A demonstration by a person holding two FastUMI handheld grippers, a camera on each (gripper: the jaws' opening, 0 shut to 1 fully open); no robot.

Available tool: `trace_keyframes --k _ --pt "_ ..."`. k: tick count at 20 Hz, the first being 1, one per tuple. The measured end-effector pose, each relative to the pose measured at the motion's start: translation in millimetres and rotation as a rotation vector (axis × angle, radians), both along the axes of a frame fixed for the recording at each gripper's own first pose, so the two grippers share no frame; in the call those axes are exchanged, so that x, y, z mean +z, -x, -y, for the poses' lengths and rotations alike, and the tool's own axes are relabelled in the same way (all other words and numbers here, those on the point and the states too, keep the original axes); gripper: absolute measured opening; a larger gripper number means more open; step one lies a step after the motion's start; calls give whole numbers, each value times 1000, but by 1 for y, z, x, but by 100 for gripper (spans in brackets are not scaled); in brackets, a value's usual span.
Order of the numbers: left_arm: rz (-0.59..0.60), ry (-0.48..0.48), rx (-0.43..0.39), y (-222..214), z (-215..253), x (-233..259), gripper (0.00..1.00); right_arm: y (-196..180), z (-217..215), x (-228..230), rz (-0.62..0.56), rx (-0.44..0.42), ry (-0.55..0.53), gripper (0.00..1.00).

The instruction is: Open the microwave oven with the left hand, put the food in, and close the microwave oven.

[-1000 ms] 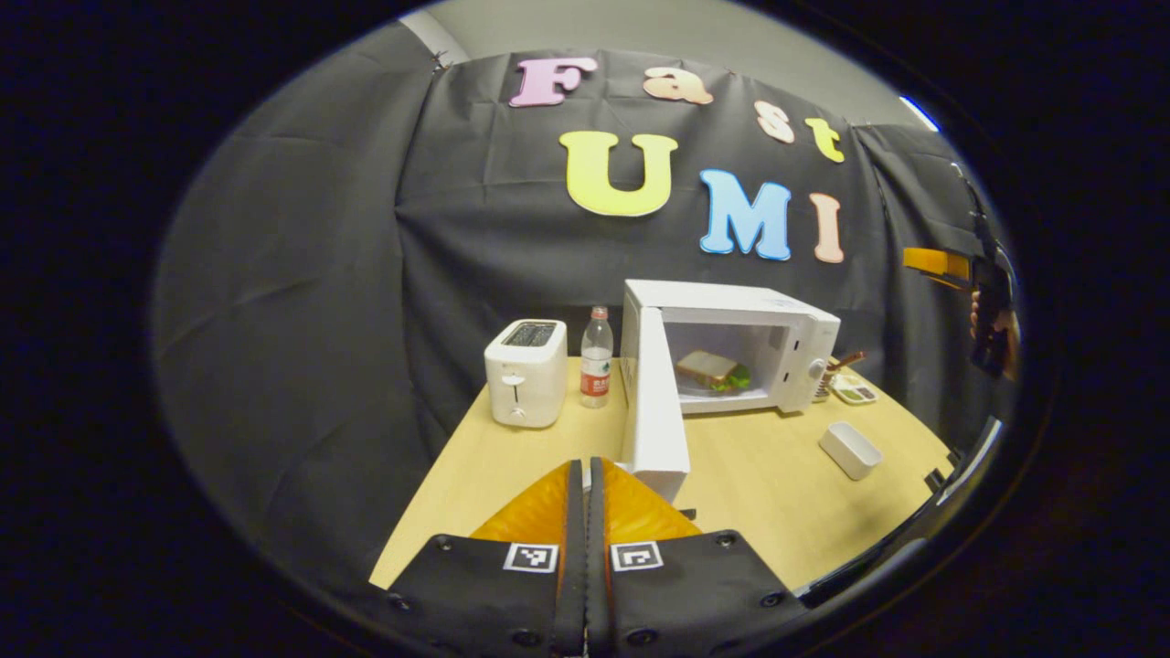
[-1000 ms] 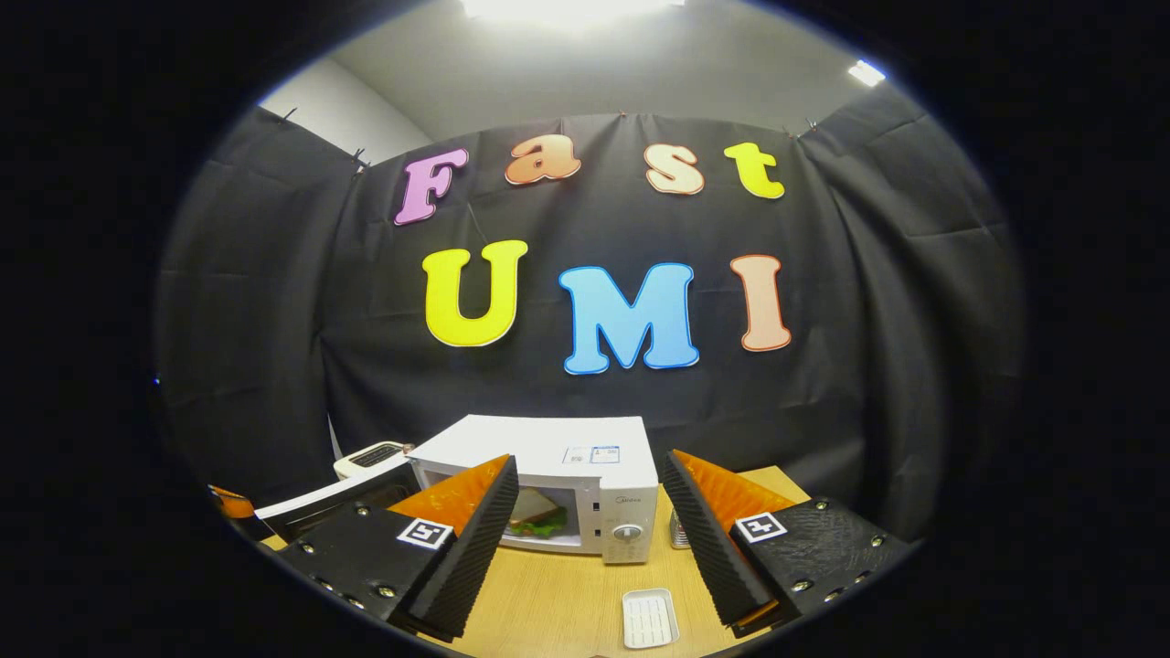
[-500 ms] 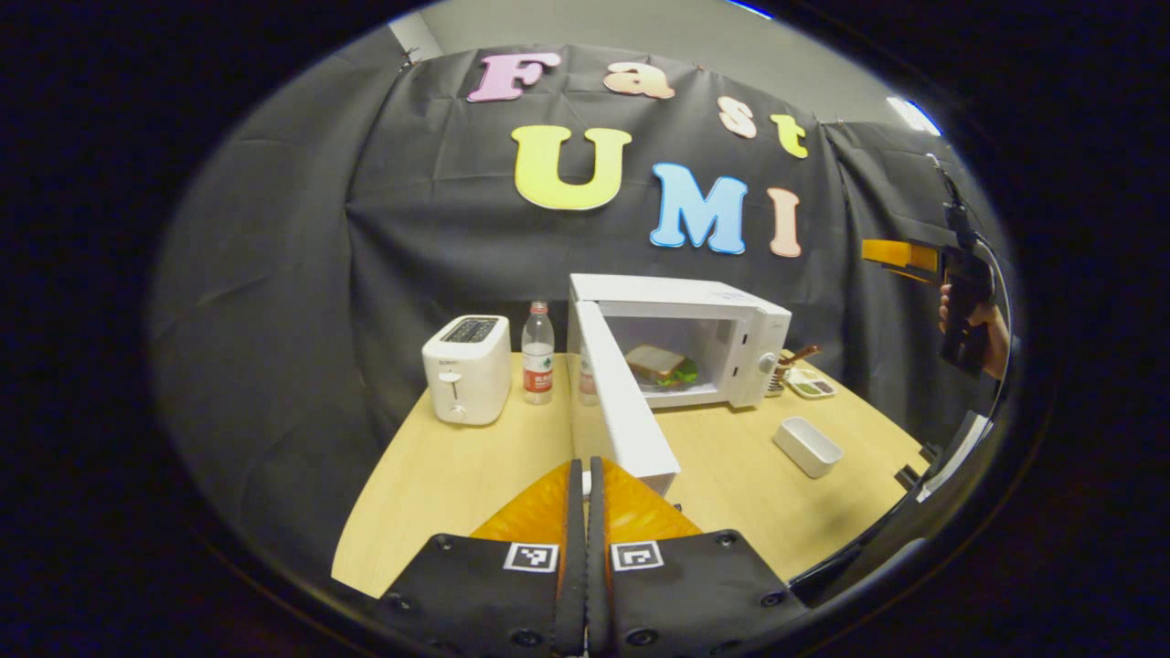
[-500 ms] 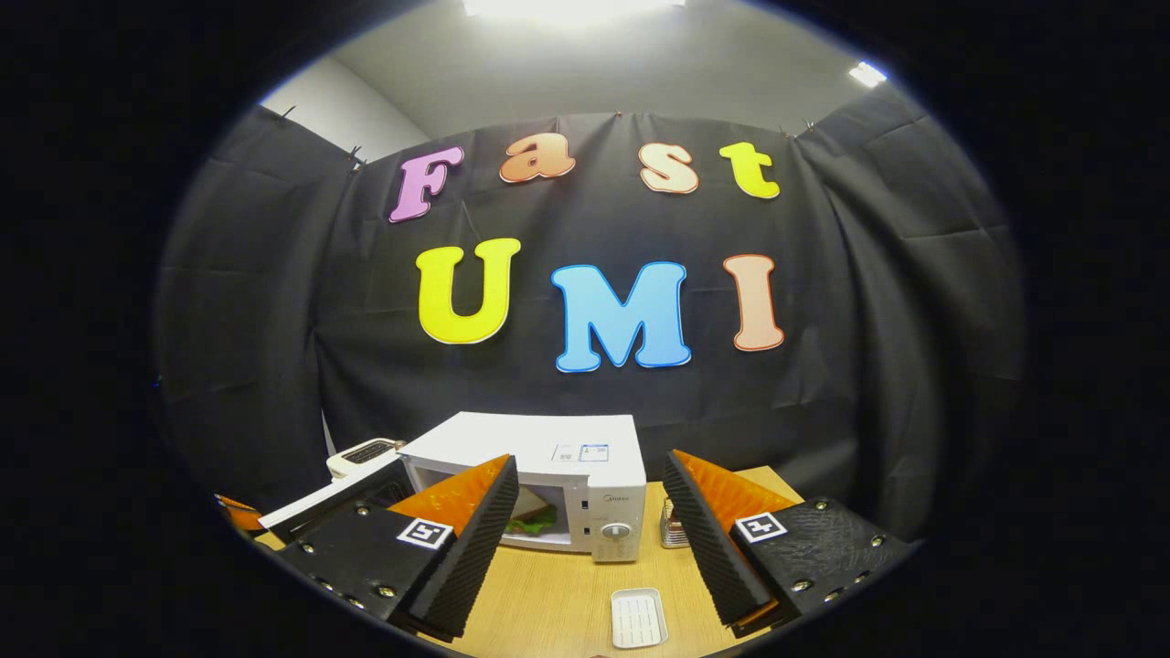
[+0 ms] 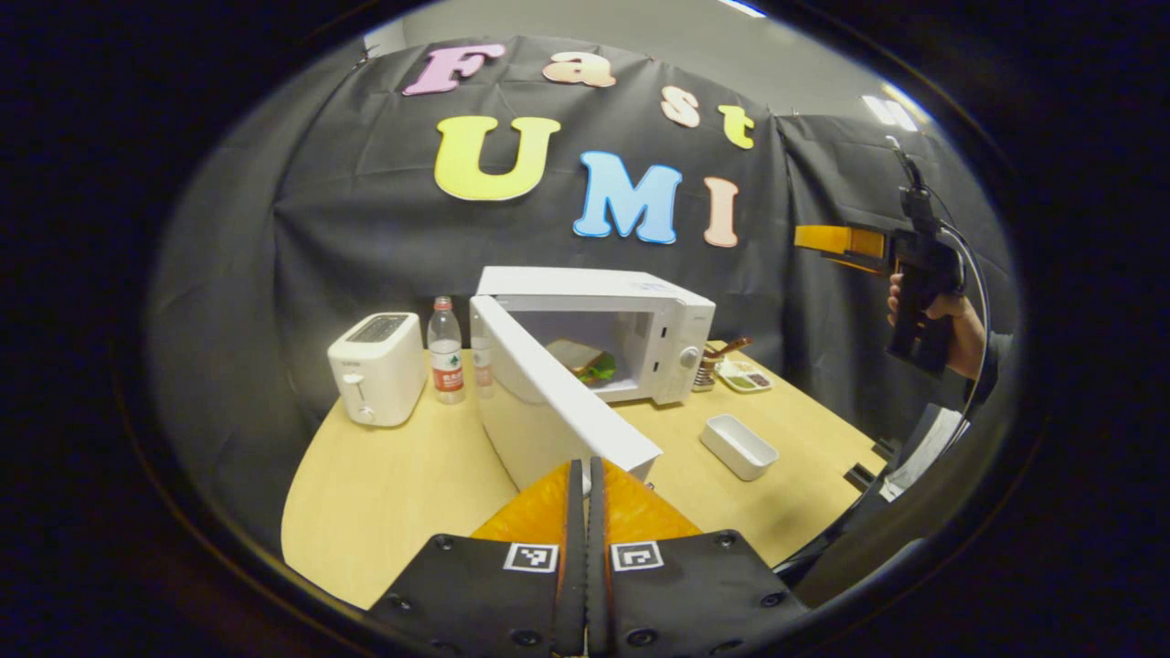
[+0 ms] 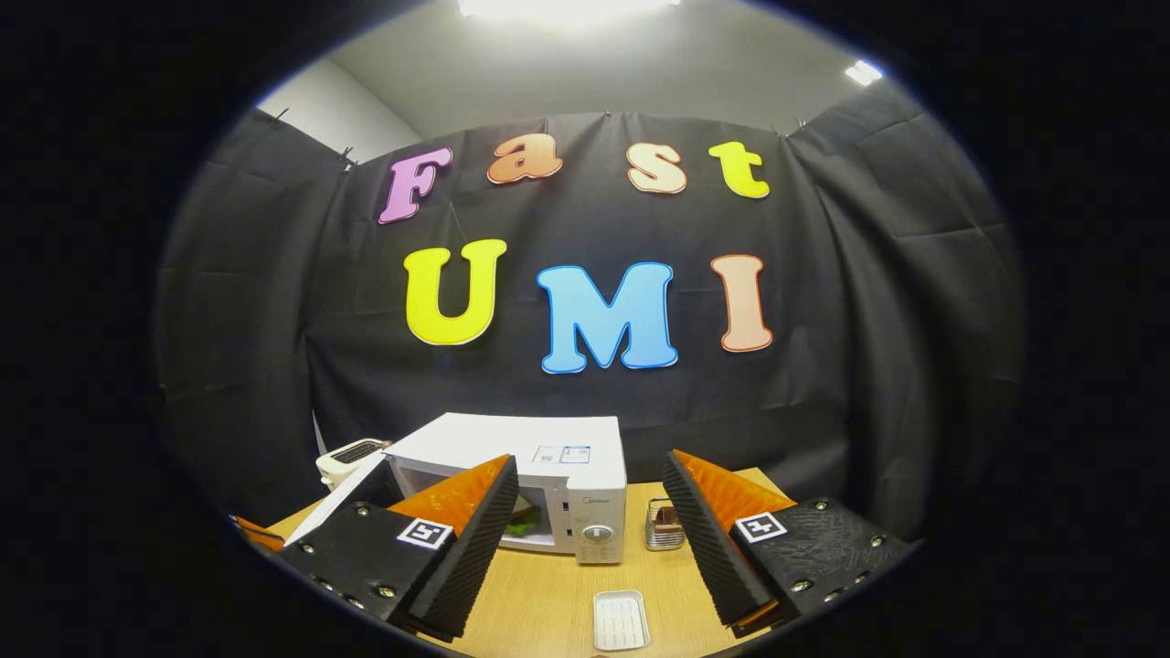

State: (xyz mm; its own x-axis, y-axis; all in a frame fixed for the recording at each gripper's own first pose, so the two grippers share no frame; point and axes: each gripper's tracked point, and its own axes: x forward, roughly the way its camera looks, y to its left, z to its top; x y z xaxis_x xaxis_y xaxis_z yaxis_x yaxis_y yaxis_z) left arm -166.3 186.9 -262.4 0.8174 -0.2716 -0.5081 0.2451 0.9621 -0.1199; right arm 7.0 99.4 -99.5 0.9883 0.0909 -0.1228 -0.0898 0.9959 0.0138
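Observation:
The white microwave (image 5: 631, 302) stands at the back of the table with its door (image 5: 539, 411) swung out toward me. A sandwich (image 5: 590, 364) lies inside the oven. My left gripper (image 5: 586, 471) is shut with nothing between its fingers, its tips right at the door's near free edge. In the right gripper view the microwave (image 6: 548, 452) sits low in the middle, with its door (image 6: 343, 493) angled out to the left and the sandwich (image 6: 526, 523) half hidden behind a finger. My right gripper (image 6: 589, 461) is open, empty and raised well above the table. It also appears as the right gripper (image 5: 836, 242), held by a hand (image 5: 955, 324).
A white toaster (image 5: 377, 366) and a water bottle (image 5: 446, 352) stand left of the microwave. A small white tray (image 5: 739, 445) lies on the wooden table (image 5: 393, 493) in front of the oven, with a dish of food (image 5: 745, 375) and a metal holder (image 6: 664, 523) to its right.
My left gripper has swung left around the door's outer side, still shut. The door has turned partway back toward the oven. The right gripper has stayed raised and open.

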Motion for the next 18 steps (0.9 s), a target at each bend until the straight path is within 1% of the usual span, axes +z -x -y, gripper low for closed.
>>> trace_keyframes --k 2,3,5,11,18 --pt "-1 7 -42 -8 19 0 6 1 6 8 4 -4 3 96" --pt "-1 7 -61 -12 28 -1 7 1 10 10 8 -6 8 96" --pt "-3 14 -89 -22 45 -5 7 1 19 12 15 -17 17 97" --pt "5 41 -128 -57 86 -10 7 -3 54 16 22 -73 5 97" --pt "41 -1 -180 -93 128 -18 7 -7 89 19 26 -136 3 96"
